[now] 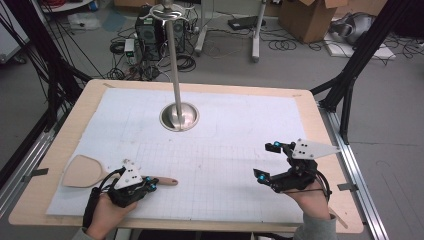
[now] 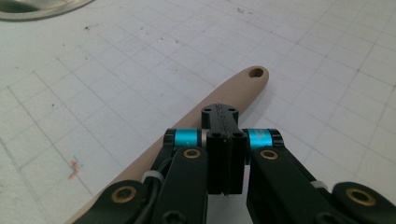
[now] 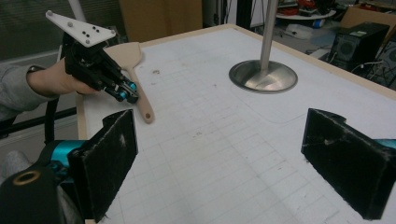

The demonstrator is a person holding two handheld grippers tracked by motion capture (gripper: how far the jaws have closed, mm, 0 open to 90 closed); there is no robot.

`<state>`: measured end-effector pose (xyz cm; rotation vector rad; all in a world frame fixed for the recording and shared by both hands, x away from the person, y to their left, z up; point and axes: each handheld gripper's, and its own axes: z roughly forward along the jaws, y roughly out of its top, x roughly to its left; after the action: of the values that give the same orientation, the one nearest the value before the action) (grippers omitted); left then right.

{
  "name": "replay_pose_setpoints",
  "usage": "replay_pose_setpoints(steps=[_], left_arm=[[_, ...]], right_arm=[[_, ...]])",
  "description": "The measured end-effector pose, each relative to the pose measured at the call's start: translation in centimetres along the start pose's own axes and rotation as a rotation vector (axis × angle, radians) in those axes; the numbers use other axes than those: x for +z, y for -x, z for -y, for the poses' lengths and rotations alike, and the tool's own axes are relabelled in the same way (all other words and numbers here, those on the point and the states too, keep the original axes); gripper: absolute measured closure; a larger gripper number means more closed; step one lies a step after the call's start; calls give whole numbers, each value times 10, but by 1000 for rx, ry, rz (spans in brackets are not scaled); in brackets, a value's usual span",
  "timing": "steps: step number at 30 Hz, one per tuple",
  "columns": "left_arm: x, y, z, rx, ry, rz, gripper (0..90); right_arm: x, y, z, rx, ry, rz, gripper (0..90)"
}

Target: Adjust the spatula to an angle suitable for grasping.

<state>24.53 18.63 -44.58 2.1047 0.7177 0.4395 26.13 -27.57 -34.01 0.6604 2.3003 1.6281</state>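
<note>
Progress: early, by my reading; the spatula (image 1: 95,172) lies flat on the white gridded mat (image 1: 220,150), not lifted.
Done: the left gripper (image 1: 150,185) sits over the spatula's handle, near the end with the hole.
Left to do: likely raising the spatula and carrying it to the metal stand (image 1: 178,116); whether it hangs there by the hole is only my guess.
Left gripper state: jaws pressed together, pad against pad. In the left gripper view the handle runs beneath them, not between, so I judge nothing is held.
Right gripper (image 1: 267,161) state: jaws spread wide, nothing between them, hovering over bare mat well apart from the spatula.
Spatula place: near left part of the table (image 1: 50,200), blade toward the left edge and partly off the mat, handle pointing toward the middle.
Count, spatulas: one.
Count, stands: one, an upright pole on a round base at the far middle.
Count, grippers: two, one per hand.
Count, mats: one.
</note>
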Motion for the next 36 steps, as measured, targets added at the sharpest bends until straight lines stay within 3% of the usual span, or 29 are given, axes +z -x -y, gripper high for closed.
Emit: replay_pose_setpoints(steps=[22,36], left_arm=[[25,-22,-12,-38,-33,-37,896],[30,-31,-16,-62,-29,-53,896]], right_arm=[[0,0,0,1,-3,0,96],[-1,1,1,2,-3,2,96]])
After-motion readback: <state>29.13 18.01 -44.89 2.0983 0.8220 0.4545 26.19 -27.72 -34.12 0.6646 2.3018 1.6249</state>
